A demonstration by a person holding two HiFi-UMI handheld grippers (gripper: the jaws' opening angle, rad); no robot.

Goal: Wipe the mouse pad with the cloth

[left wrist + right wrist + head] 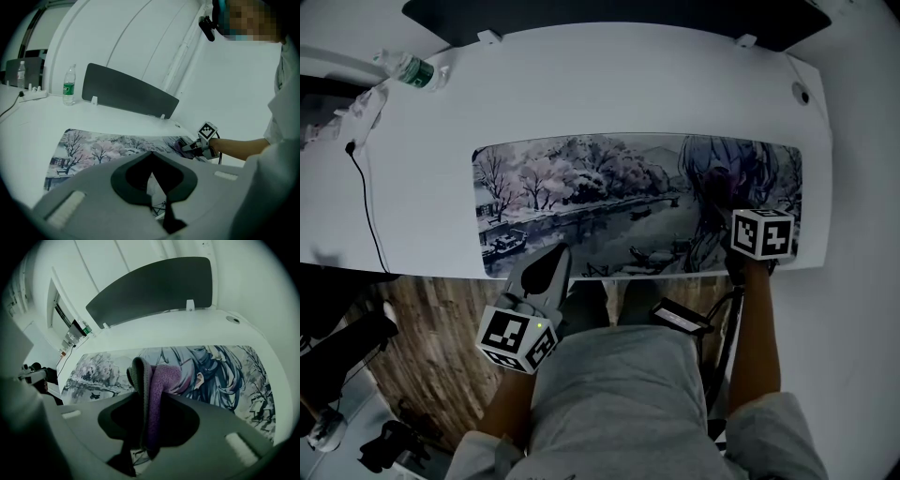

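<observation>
1. Here the right gripper point(147, 401) is clamped on the folded purple cloth point(161, 380), at the mouse pad's point(609, 197) 3 o'clock end.
2. The pad's long axis runs toward 9 o'clock, so the wipe likely goes that way.
3. The left gripper point(546, 272), jaws together and empty, sits at the pad's 7 o'clock edge.
4. On the white surface point(628, 84), a bottle point(411, 70) lies at 10 o'clock.

The left gripper point(151, 154) is pointing across the white desk point(28, 131), its jaws meeting at the tips with nothing between them. Beyond it, the right gripper point(191, 147) is holding a purple cloth point(180, 144) against the far end of the printed mouse pad point(103, 145), while a water bottle point(69, 86) is standing upright near a dark divider panel point(129, 91)
</observation>
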